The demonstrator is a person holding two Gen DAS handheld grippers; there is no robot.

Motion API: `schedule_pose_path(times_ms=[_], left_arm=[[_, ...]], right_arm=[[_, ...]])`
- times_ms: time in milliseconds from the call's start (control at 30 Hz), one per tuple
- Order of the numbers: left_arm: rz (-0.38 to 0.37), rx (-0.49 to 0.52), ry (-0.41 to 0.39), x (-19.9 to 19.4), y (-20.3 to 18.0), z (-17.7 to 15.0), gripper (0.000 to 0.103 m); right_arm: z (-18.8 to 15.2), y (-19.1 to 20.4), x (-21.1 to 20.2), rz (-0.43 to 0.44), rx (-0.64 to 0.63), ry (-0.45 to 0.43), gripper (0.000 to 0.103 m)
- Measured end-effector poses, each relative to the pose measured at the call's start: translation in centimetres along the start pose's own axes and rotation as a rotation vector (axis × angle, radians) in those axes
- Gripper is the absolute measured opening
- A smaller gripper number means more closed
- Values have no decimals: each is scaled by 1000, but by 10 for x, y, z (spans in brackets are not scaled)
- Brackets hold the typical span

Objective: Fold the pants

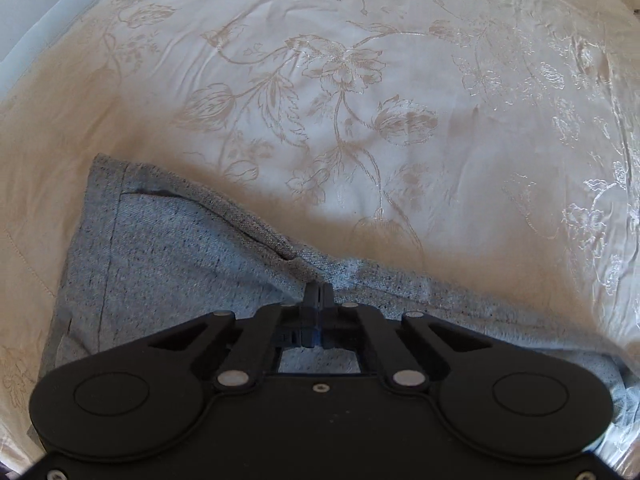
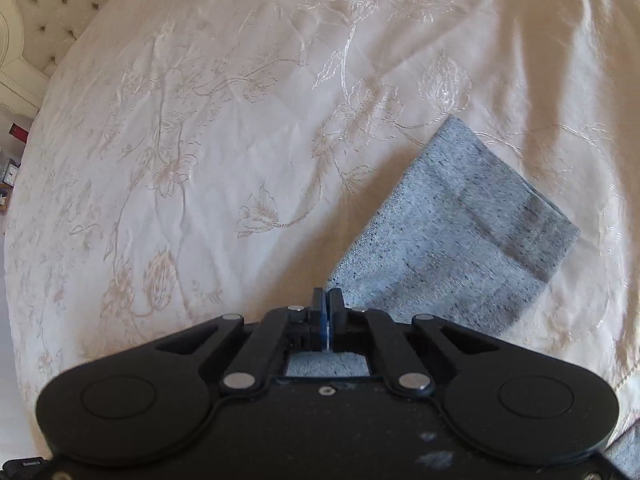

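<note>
Grey speckled pants (image 1: 168, 264) lie on a cream floral bedspread (image 1: 340, 80). In the left wrist view my left gripper (image 1: 319, 292) is shut on the pants' upper edge, with the fabric spreading left and right below it. In the right wrist view my right gripper (image 2: 328, 300) is shut on the edge of the pants (image 2: 460, 240), whose hemmed end stretches up and to the right. Both grippers hold the cloth close to the bed.
The bedspread (image 2: 200, 140) fills both views. A tufted cream headboard (image 2: 52, 8) stands at the upper left of the right wrist view. The bed's left edge and some small items (image 2: 16, 152) show beside it.
</note>
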State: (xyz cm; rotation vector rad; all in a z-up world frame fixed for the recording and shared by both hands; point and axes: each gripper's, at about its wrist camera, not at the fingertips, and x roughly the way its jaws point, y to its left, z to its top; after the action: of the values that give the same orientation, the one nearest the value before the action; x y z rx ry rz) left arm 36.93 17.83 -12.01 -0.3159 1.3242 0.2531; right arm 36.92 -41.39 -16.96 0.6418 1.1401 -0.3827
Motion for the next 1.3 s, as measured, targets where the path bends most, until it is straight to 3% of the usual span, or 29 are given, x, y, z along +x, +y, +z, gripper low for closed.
schedule_pose_path(times_ms=[233,333,500,567,667,867,1033,1100,1300], left_arm=[[32,0,-59,-52,34,-40,0],[41,27,-47,-61,42,-60,0],[20,90,-41,-69,40,-83,2],[-26,105,-54,-72,36,-88,10],[-71,116,-52,-65,26,-82,12],[-74,174,-16,-36,1,-49,13],[-29,154,36,-5,-10,-16,13],[-12,144,52,3,-15,-5,19],[5,125,-8,1,-28,9,33]], right_arm=[[-53,-35,-60,9,60,-33,2],[-83,-47,-84,4,63,-36,2],[-128,-62,-107,-18,89,-34,2],[-147,-69,-115,-23,102,-32,2],[-176,-79,-121,-44,119,-26,2],[-223,-97,-109,-63,180,6,2],[-236,-96,-106,-77,158,-15,2],[-237,-95,-107,-80,152,-24,2],[-235,-88,-110,-90,117,-49,2]])
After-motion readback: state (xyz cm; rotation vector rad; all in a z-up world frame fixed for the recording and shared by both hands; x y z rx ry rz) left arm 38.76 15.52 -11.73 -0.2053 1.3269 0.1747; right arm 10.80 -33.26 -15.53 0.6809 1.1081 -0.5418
